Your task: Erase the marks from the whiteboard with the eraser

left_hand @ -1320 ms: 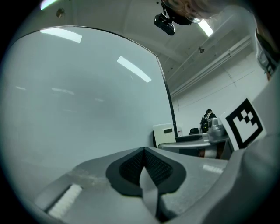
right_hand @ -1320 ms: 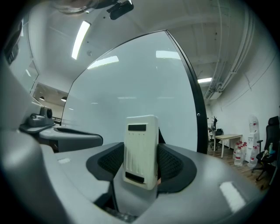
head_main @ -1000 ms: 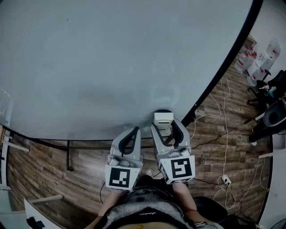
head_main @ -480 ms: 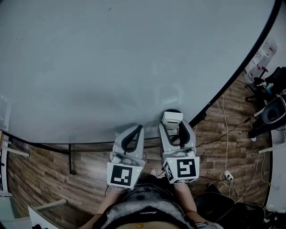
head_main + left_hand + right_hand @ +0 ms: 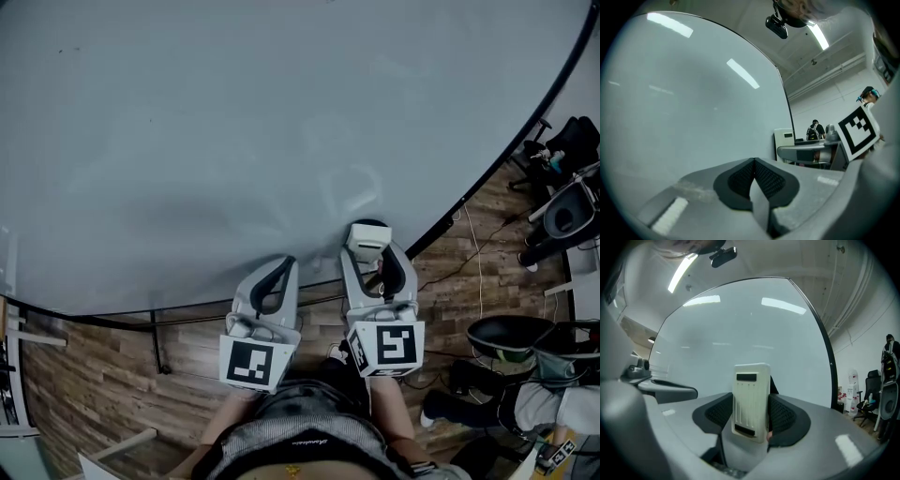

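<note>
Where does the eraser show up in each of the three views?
Head view: eraser low, right of centre, in the right hand-held gripper.
Left gripper view: right of centre, by the whiteboard's black edge.
Right gripper view: dead centre, between the jaws.
Shared landmark: the whiteboard's black edge.

no readable text, labels, numbers or signs

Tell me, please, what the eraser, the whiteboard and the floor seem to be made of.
Eraser, clamped in the right gripper: it looks like hard cream plastic, matte, with moulded ribs and slots. Whiteboard: a smooth, glossy coated panel, since ceiling lights mirror in it; its core cannot be told. Floor: brown planks with grain, either wood or wood-look laminate.
</note>
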{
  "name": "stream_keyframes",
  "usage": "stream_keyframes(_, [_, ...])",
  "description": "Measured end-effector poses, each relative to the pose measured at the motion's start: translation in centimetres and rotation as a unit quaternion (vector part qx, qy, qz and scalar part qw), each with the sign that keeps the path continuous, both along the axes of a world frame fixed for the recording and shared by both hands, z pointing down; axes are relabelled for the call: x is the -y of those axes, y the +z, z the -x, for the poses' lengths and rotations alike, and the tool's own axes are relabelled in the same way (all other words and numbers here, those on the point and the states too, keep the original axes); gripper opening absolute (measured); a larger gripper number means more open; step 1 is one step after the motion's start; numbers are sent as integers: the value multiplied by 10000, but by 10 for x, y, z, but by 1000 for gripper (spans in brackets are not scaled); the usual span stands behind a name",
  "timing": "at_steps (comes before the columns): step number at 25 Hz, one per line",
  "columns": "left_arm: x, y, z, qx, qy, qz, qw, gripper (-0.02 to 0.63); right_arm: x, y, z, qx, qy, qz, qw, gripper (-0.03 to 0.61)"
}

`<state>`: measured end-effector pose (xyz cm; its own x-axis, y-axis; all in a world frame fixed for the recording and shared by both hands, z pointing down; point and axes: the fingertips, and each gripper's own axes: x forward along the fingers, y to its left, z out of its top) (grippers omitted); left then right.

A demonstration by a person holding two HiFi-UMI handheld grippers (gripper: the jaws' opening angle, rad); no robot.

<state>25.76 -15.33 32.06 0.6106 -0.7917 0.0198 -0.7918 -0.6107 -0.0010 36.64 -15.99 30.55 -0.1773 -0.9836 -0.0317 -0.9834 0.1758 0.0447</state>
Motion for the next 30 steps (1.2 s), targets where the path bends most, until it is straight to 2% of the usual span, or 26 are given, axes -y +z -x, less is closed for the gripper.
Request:
stream_keyframes(5, [2, 9, 54, -43, 60, 72, 9999, 5, 1, 8, 62, -10, -32, 60, 10000, 242])
stream_keyframes(13, [0, 18, 116, -28, 70, 82, 9999, 5, 0, 13, 122, -82, 61, 54, 9999, 242])
stream_keyframes(21, [-8, 20, 154, -27, -12, 43, 10000, 3, -4, 12, 126, -57, 383, -44, 9992, 242])
stream_keyframes(30, [-4, 16, 152, -121, -269, -13, 9996, 5, 1, 11, 125, -74, 99, 12, 9999, 244])
